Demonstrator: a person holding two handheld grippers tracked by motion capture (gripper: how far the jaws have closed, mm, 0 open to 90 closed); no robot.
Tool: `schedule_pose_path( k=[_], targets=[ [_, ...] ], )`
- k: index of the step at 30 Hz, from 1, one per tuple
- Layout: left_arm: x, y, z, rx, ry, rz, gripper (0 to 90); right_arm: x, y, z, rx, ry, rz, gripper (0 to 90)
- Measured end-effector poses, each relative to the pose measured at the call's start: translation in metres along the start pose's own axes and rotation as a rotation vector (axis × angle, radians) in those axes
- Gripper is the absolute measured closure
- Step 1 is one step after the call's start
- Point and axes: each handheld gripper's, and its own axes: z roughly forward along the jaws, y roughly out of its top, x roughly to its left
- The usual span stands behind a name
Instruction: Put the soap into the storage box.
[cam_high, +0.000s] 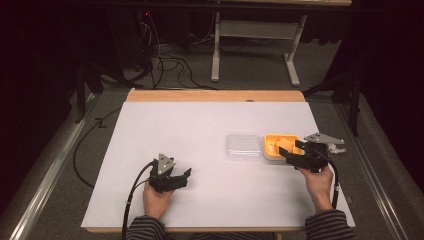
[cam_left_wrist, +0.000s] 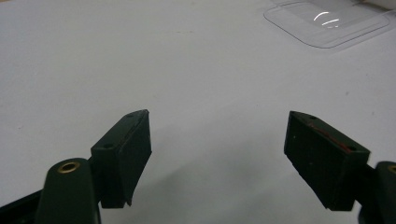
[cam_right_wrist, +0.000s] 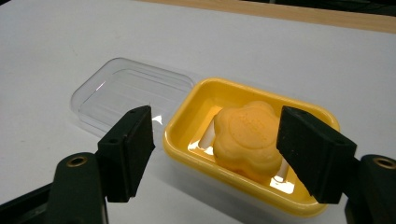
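High view: the yellow dish (cam_high: 275, 146) sits at 3 o'clock on the worktop (cam_high: 200, 125), the clear lid (cam_high: 243, 146) touching its 9 o'clock side. The right claw (cam_high: 294, 151) hovers at the dish, spread and pinching nothing; the left claw (cam_high: 184, 176) rests at 7 o'clock.

Left gripper view: left claw (cam_left_wrist: 218, 154) spread wide over bare worktop, lid (cam_left_wrist: 327, 21) at 1 o'clock.

Right gripper view: the flower-shaped soap (cam_right_wrist: 250, 137) lies inside the dish (cam_right_wrist: 196, 100). Probably best to straddle the soap squarely and clear the rim before closing. Open room lies towards 9 o'clock; the worktop's edge is close at 3 o'clock.
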Motion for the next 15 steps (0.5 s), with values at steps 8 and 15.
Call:
schedule_pose_path(
  k=[8,15],
  targets=[
    [0.000,0.000,0.000,0.002,-0.002,0.003,23.8,0.001,-0.008,-0.002,0.000,-0.004,0.012,28.2],
    [0.000,-0.001,-0.001,-0.002,-0.005,0.013,23.7,0.006,-0.013,-0.007,-0.019,-0.002,0.003,28.2]
  ],
)
